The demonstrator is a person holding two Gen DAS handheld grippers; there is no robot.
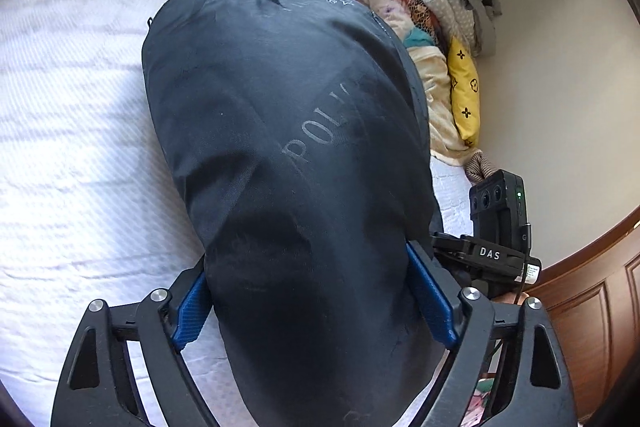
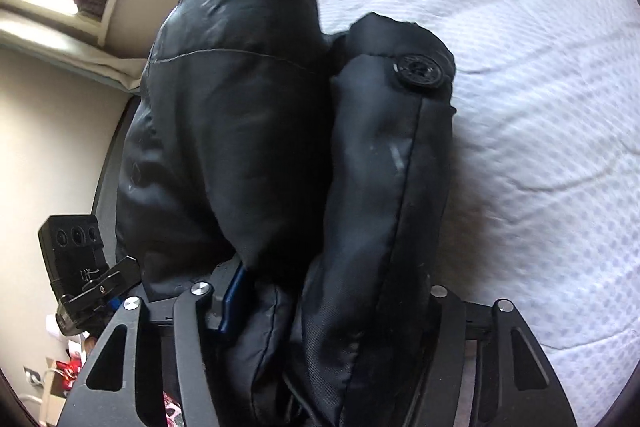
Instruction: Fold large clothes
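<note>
Both grippers clamp puffy black jacket (image 1: 288,147): left gripper (image 1: 312,299), right gripper (image 2: 332,307); smooth nylon, round button (image 2: 418,67), over waffle-textured white bedspread (image 1: 80,147).

The left gripper (image 1: 308,291) has its two blue-padded fingers (image 1: 428,295) spread wide on either side of a thick bundle of the dark jacket (image 1: 280,131), pressing against the fabric between them. The right gripper (image 2: 328,291) is just beside the jacket's right end, also closed around a bulky fold; only its blue left pad (image 2: 230,301) shows, the other finger being buried under cloth. Both point forward along the jacket.
</note>
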